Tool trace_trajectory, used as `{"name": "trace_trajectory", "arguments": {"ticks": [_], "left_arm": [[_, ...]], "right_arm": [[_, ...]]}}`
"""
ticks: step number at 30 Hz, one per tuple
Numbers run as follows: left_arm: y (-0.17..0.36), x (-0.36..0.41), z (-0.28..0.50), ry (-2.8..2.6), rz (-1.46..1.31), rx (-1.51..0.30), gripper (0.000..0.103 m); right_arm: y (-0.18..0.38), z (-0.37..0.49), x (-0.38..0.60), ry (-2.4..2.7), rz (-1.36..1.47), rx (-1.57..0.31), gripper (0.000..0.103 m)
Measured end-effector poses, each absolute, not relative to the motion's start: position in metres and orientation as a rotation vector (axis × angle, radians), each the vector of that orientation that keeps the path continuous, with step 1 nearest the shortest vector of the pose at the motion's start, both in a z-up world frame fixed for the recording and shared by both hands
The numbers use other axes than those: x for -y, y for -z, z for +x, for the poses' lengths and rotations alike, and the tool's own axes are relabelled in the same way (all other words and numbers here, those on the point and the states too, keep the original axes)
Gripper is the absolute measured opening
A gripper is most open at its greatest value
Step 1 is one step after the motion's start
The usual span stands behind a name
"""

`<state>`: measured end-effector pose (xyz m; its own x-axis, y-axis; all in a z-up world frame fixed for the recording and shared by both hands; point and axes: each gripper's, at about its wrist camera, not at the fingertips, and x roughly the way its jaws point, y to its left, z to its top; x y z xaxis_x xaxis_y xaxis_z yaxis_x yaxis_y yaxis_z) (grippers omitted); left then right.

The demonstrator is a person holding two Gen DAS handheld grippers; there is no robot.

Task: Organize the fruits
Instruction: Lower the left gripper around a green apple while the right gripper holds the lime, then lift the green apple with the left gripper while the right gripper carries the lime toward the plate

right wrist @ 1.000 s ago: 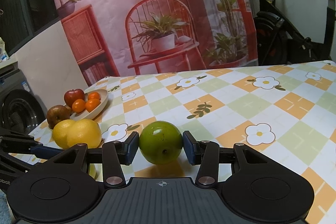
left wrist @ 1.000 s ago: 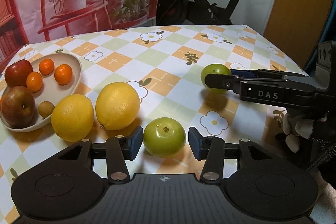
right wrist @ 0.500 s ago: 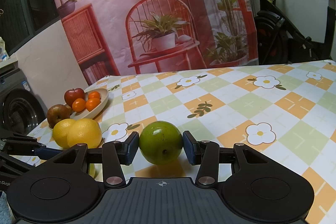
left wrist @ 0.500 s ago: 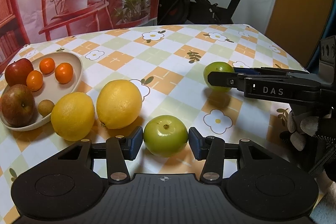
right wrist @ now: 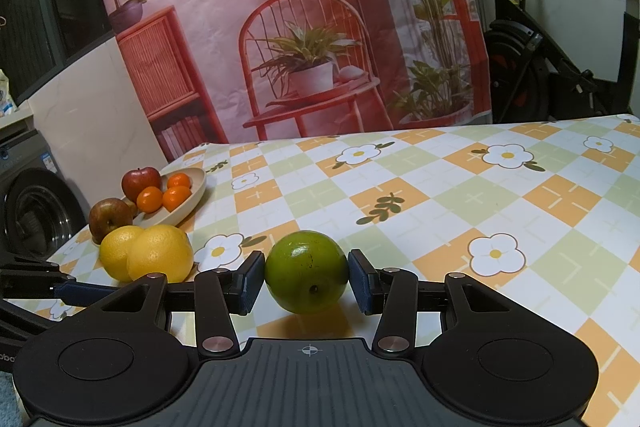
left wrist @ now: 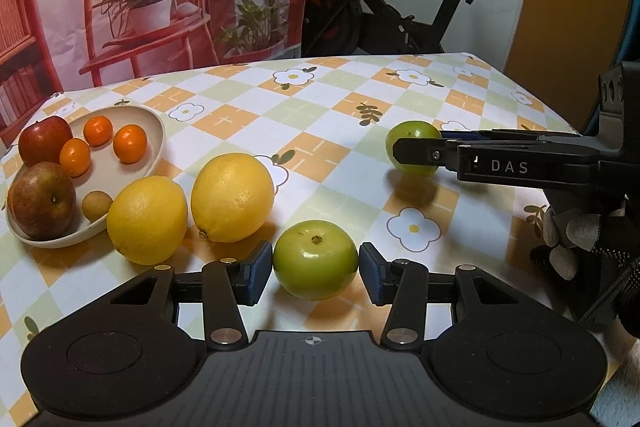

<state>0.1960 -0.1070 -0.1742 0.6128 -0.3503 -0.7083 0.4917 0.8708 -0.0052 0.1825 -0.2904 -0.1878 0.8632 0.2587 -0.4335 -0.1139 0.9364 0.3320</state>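
My left gripper (left wrist: 316,273) is shut on a green apple (left wrist: 315,259) low over the checked tablecloth. My right gripper (right wrist: 306,281) is shut on a second green apple (right wrist: 306,271); that apple also shows in the left wrist view (left wrist: 412,147), with the right gripper's black fingers (left wrist: 424,151) across it. Two yellow lemons (left wrist: 232,197) (left wrist: 147,219) lie side by side left of my left gripper. A beige bowl (left wrist: 156,143) at the far left holds two red apples, three small oranges and a small brown fruit.
The bowl (right wrist: 196,189) and lemons (right wrist: 160,253) sit at the table's left end in the right wrist view. The left gripper's fingers (right wrist: 48,285) show at the lower left there. An exercise bike (left wrist: 384,7) and a printed backdrop stand behind the table.
Both grippers stay shut on their apples. The left view has shifted slightly; the right gripper and its apple sit a little lower in it.
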Motion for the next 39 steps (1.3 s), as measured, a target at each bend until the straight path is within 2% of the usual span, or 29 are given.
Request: {"name": "trace_trajectory", "arguments": {"ticks": [13, 20, 31, 39], "left_arm": [[0.171, 0.103, 0.195, 0.480, 0.185, -0.757, 0.050], [0.150, 0.091, 0.204, 0.476, 0.158, -0.693, 0.050], [0.113, 0.044, 0.242, 0.373, 0.108, -0.625, 0.050], [0.120, 0.020, 0.292, 0.289, 0.093, -0.673, 0.050]], "right_arm": [[0.188, 0.182, 0.291, -0.198, 0.304, -0.493, 0.042], [0.190, 0.182, 0.290, -0.202, 0.308, -0.498, 0.042], [0.190, 0.193, 0.299, -0.180, 0.357, -0.543, 0.042], [0.171, 0.221, 0.303, -0.173, 0.376, -0.547, 0.042]]}}
